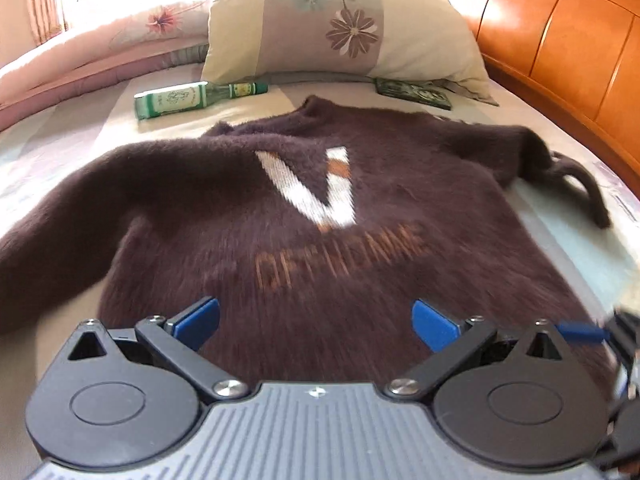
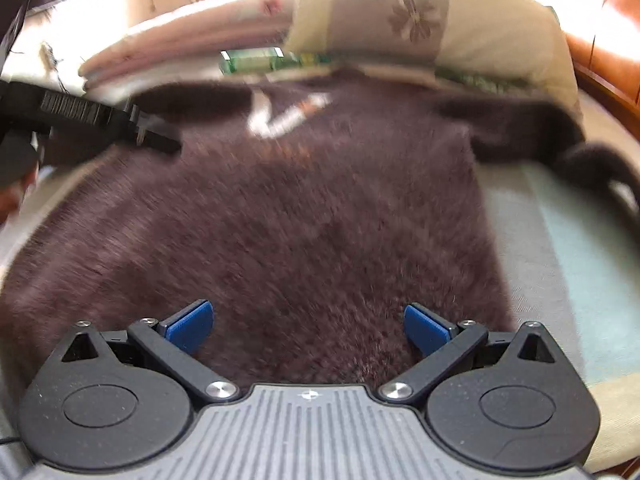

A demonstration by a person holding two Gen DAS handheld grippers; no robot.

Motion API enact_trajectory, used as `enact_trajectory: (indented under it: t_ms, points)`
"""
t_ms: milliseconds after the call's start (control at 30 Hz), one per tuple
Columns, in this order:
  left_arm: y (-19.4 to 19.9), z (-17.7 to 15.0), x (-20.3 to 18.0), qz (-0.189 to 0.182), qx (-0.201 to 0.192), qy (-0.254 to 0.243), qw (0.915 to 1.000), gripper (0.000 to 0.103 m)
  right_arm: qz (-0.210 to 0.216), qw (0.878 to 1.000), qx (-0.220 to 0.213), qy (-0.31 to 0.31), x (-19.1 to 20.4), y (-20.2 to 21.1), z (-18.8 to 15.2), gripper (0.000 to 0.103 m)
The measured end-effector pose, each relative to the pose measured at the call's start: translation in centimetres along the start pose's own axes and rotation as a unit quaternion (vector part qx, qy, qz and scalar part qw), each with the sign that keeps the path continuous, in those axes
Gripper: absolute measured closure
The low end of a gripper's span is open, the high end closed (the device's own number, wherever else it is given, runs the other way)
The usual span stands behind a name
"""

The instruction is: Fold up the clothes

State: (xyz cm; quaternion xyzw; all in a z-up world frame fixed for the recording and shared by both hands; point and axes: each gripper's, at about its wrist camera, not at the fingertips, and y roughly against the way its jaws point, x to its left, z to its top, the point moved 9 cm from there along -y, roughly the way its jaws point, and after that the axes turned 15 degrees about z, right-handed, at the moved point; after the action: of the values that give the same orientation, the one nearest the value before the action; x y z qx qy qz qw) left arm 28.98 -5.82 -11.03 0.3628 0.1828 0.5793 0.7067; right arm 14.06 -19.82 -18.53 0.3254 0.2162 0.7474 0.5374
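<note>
A fuzzy dark brown sweater [image 1: 320, 208] with a white V and orange lettering lies spread flat on the bed, collar toward the pillows. Its left sleeve [image 1: 60, 216] stretches out to the left and its right sleeve [image 1: 560, 160] is bunched at the right. My left gripper [image 1: 316, 324] hovers over the sweater's lower hem, open, nothing between its blue pads. In the right wrist view the same sweater [image 2: 300, 208] fills the frame, blurred. My right gripper [image 2: 308, 330] is open above the hem, holding nothing. The left gripper's black body [image 2: 80, 116] shows at the upper left there.
A green glass bottle [image 1: 192, 98] lies on the sheet beyond the collar, beside a green packet [image 1: 412, 94]. A floral pillow [image 1: 344, 28] and a pink quilt [image 1: 100, 40] sit at the head. An orange wooden headboard [image 1: 560, 40] runs along the right. Pale bedsheet [image 2: 560, 260] lies right of the sweater.
</note>
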Motion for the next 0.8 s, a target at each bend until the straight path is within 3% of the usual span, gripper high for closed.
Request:
enact_trajectory:
  t_ms: [67, 167, 267, 400, 533, 800]
  points:
    - [-2.3, 0.8, 0.2, 0.007, -0.009, -0.002, 0.9999, 0.001, -0.009, 1.0, -0.009, 0.022, 0.3, -0.1, -0.5, 0.0]
    - [-5.6, 0.0, 1.0, 0.023, 0.018, 0.015, 0.9995, 0.001, -0.013, 0.999, -0.017, 0.03, 0.4, 0.0, -0.8, 0.0]
    - [-6.3, -2.3, 1.1, 0.008, 0.005, 0.03, 0.9995, 0.001, -0.017, 0.999, -0.017, 0.029, 0.5, -0.1, -0.8, 0.0]
    - [-4.1, -4.8, 1.8, -0.017, -0.021, 0.026, 0.9993, 0.001, -0.023, 0.999, -0.016, 0.023, 0.4, -0.2, -0.6, 0.0]
    - [-2.3, -5.5, 3.9, -0.041, -0.007, 0.038, 0.9984, 0.001, -0.029, 0.999, -0.019, 0.02, 0.4, -0.4, -0.6, 0.0]
    - [-2.1, -1.7, 9.4, -0.023, -0.023, 0.083, 0.996, 0.001, -0.037, 0.999, -0.02, 0.015, 0.6, -0.4, -0.6, 0.0]
